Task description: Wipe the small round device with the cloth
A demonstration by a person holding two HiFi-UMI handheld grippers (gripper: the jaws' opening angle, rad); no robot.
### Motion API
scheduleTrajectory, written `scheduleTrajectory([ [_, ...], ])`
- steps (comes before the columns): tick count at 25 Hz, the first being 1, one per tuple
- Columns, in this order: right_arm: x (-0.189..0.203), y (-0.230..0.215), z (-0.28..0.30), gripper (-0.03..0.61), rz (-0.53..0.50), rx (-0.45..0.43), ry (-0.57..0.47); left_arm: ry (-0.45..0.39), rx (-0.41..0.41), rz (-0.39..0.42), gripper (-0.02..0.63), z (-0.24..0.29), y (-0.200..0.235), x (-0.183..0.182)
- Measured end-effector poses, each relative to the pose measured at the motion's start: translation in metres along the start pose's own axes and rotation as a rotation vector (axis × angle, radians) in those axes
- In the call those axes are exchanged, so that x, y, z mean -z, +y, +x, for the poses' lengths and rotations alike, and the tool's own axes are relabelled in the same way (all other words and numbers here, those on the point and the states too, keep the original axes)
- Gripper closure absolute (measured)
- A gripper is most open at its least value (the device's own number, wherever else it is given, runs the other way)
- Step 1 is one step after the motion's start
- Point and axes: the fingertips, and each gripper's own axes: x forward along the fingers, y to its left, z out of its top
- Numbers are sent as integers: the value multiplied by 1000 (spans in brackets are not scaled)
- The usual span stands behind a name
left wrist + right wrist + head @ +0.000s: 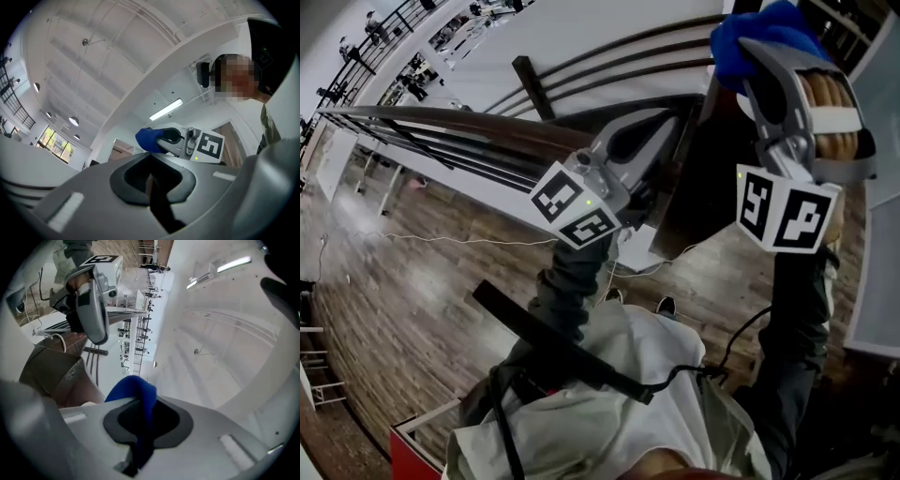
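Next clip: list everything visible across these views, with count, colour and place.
cloth: one, blue, held up high in the right gripper's jaws
small round device: none in view
floor: one, brown wood planks, far below
cable: one, white, lying across the floor
strip light: one, white, on the ceiling
shoes: two, dark, on the floor under the person
marker cubes: two, white with black squares, one on each gripper
left gripper: one, grey, jaws together, nothing seen between them
right gripper: one, grey, jaws shut on the cloth
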Motion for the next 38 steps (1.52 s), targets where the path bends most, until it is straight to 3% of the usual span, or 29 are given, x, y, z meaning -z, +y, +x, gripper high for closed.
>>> scheduleTrajectory([
  [8,6,39,-38,549,282,-64,-53,-3,5,1,611,-5,-2,3],
  [13,4,59,-49,549,386,-70,-75,-19,10,7,612,-10,-4,1],
  [16,0,60,-58,549,503,1,-113,-17,-9,-4,612,-16,1,3],
  [21,32,36,-97,549,881,222,-149,-14,-5,-25,612,-22,-8,8],
  [24,49,37,-113,549,1046,280,-129,-15,-2,-29,611,-20,-11,10],
  [30,60,42,-135,549,1137,304,-102,-38,11,-18,612,-13,-20,5],
  [38,62,52,-141,549,1146,284,-89,-41,19,-13,612,-5,-25,7],
])
